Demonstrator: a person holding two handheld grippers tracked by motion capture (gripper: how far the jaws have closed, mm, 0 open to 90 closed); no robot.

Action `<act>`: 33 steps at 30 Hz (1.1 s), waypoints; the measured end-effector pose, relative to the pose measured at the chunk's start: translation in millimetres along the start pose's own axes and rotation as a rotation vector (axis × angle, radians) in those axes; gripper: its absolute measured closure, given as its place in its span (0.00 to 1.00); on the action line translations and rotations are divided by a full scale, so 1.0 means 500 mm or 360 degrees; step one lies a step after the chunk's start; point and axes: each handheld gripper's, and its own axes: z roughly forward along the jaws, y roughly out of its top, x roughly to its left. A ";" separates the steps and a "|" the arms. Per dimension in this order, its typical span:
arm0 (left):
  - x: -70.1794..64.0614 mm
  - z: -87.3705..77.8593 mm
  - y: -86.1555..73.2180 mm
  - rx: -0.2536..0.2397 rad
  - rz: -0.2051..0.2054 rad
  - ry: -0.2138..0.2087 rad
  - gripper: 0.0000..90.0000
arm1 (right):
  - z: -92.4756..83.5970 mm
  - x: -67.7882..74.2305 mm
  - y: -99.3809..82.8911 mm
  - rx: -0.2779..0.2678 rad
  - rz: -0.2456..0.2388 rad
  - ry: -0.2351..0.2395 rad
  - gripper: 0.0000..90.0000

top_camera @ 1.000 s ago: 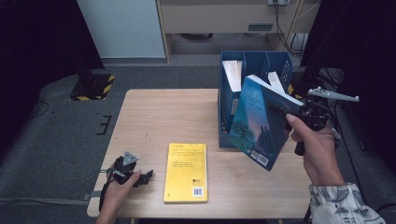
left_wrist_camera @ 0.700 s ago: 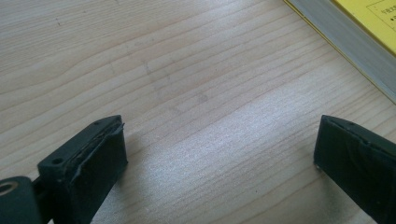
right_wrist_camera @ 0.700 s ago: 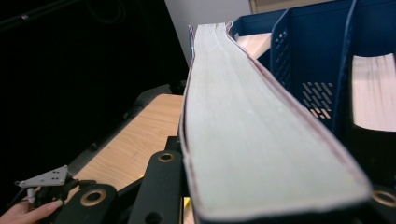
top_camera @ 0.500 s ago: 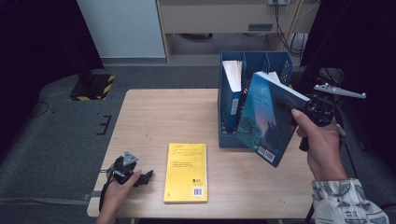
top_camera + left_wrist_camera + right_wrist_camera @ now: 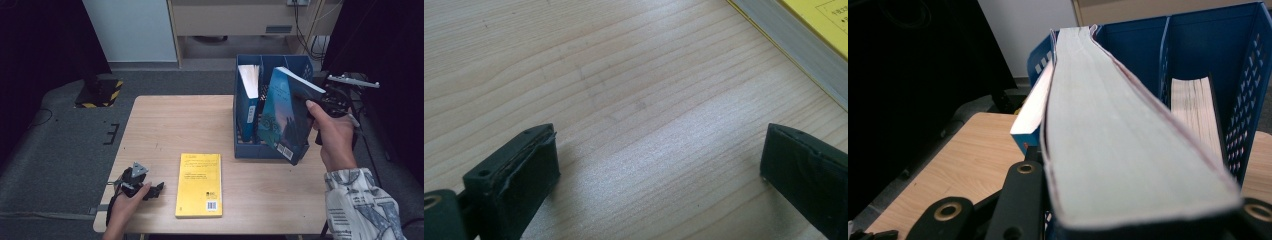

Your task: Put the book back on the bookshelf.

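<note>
The high view is looking forward and down on the whole table (image 5: 165, 125) from above the person's side. The left gripper view is sitting very close over the wood, facing the yellow book (image 5: 796, 37) at the upper right of its frame, also lying at lower centre in the high view. The right gripper view is looking along a book's page edge (image 5: 1118, 145) toward the blue file rack (image 5: 1208, 45), seen at upper right in the high view.

Grey carpet floor (image 5: 60, 150), yellow-black striped block (image 5: 102, 92) beyond the table, pale cabinet (image 5: 127, 27), hanging cables (image 5: 310, 25)
</note>
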 end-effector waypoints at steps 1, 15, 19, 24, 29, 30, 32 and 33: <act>0.000 0.000 0.000 0.0002 0.0000 0.0000 0.02 | 0.006 -0.002 0.001 0.0005 0.0009 -0.0006 0.82; -0.002 0.001 0.001 0.0002 -0.0005 0.0005 0.01 | 0.037 -0.017 0.019 0.0001 0.0053 -0.0120 0.81; -0.001 0.000 0.002 0.0009 0.0001 0.0002 0.01 | 0.053 -0.014 0.026 0.0001 0.0054 -0.0146 0.82; -0.001 0.000 0.001 0.0006 0.0004 0.0002 0.01 | 0.069 -0.012 0.032 -0.0021 0.0046 -0.0187 0.82; -0.001 0.001 0.001 0.0007 0.0012 0.0006 0.01 | 0.078 -0.015 0.033 -0.0025 0.0051 -0.0221 0.82; -0.001 0.001 0.001 0.0004 0.0010 0.0006 0.01 | 0.080 -0.015 0.033 -0.0022 0.0046 -0.0225 0.82; -0.001 0.001 0.000 0.0001 0.0010 0.0004 0.01 | 0.082 -0.015 0.034 -0.0019 0.0037 -0.0234 0.82; -0.001 0.001 0.000 0.0003 0.0011 0.0004 0.01 | 0.082 -0.016 0.034 -0.0018 0.0039 -0.0239 0.82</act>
